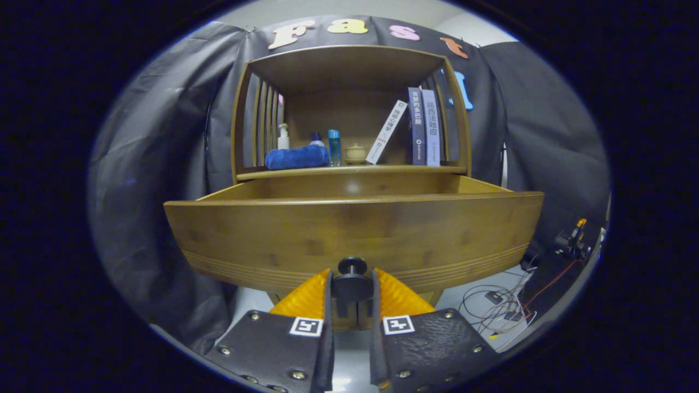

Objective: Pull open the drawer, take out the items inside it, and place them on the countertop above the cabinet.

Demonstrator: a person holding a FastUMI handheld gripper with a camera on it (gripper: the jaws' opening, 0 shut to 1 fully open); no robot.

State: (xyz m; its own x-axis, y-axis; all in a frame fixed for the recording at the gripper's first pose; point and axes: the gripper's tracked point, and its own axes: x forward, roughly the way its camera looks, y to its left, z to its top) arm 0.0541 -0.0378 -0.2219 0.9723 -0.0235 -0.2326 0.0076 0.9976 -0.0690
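A wooden drawer (355, 229) stands pulled out from the cabinet, its front panel close ahead of me. Its black round knob (352, 281) sits between my two orange fingers (306, 297), and my gripper (352, 289) is shut on that knob. The drawer's inside is hidden behind the front panel, so I cannot see its contents. Above the drawer runs the countertop (382, 170), which carries a rolled blue towel (297, 157), a white pump bottle (283, 136), a blue bottle (334, 146), a small lidded pot (355, 153) and three books (423, 128).
The cabinet's upper shelf has slatted wooden sides (262, 125) and a top board. Black cloth walls surround it. On the floor to the right lie cables and small devices (508, 308).
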